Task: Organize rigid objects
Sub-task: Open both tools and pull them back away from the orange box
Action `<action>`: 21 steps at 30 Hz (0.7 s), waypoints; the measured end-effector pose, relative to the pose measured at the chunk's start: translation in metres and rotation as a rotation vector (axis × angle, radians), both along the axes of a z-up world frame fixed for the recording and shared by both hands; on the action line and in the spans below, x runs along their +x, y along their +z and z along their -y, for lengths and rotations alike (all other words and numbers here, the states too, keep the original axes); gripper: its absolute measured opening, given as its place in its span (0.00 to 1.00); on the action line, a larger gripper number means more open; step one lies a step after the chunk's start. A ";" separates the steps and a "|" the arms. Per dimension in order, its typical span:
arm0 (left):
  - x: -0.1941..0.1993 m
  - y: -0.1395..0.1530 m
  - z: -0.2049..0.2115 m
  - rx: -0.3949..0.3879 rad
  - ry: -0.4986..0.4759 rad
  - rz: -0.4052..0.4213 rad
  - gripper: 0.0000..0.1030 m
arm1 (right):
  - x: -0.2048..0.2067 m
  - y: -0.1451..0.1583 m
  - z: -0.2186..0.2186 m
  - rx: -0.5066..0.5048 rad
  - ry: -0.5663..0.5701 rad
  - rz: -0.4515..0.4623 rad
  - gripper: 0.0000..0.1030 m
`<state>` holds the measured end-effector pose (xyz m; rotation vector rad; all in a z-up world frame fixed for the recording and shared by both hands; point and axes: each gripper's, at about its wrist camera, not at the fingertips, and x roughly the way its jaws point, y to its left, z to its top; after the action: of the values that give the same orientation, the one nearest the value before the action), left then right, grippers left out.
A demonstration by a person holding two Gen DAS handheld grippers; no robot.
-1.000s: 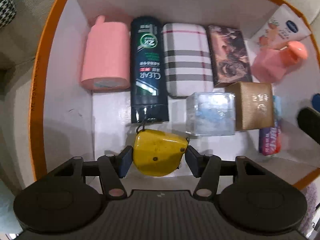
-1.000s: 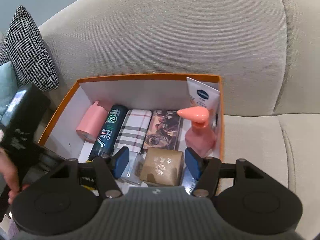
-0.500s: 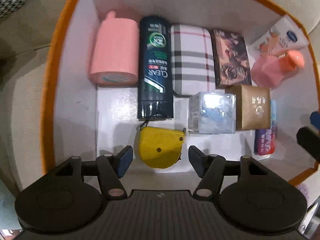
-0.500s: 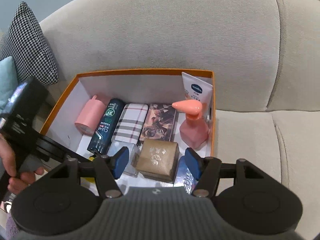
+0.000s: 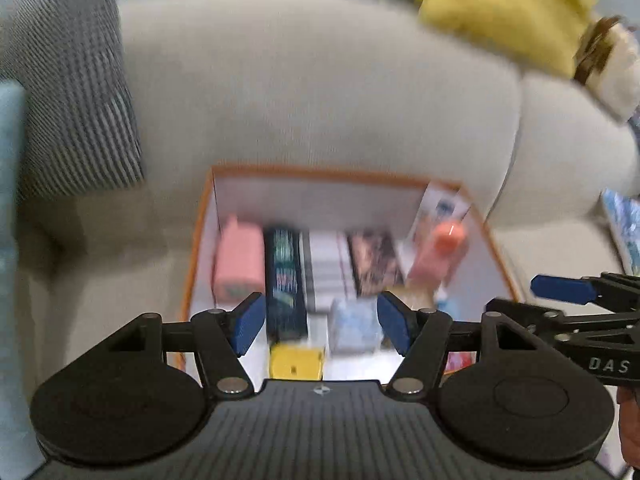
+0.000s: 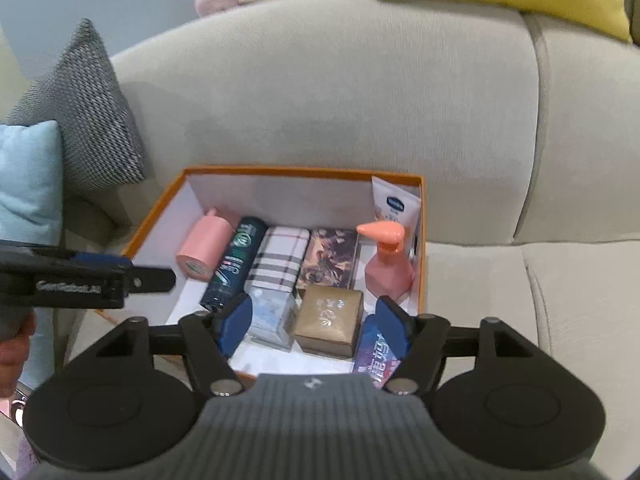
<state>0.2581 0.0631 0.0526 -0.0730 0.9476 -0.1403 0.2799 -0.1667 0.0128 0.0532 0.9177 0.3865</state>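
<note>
Yellow tape measure (image 5: 295,361) is seen at box (image 6: 280,171) near edge; judged hard, light, best taken by flat sides. Left gripper (image 5: 321,322) is empty, approx. two-thirds open; right gripper (image 6: 316,326) is empty, jaws opening.

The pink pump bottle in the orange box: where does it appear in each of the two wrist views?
Left wrist view: the pink pump bottle is blurred, right of centre, by the right wall of the orange box.
Right wrist view: it stands upright, sharp, right of centre, by the same wall.
Shared landmark: the dark shampoo bottle, lying second from the left in the back row.
</note>
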 end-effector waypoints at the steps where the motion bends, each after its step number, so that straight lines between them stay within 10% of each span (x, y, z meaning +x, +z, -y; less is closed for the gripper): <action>1: -0.012 0.004 0.002 0.013 -0.004 0.057 0.76 | -0.007 0.002 -0.001 0.001 0.004 0.019 0.74; 21: -0.120 0.014 -0.013 0.130 0.231 0.418 1.00 | -0.104 0.031 -0.029 -0.050 -0.067 0.309 0.98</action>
<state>0.1381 0.0762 0.0667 -0.0309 0.5235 0.1177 0.1758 -0.1378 0.0436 -0.0215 0.6182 0.2996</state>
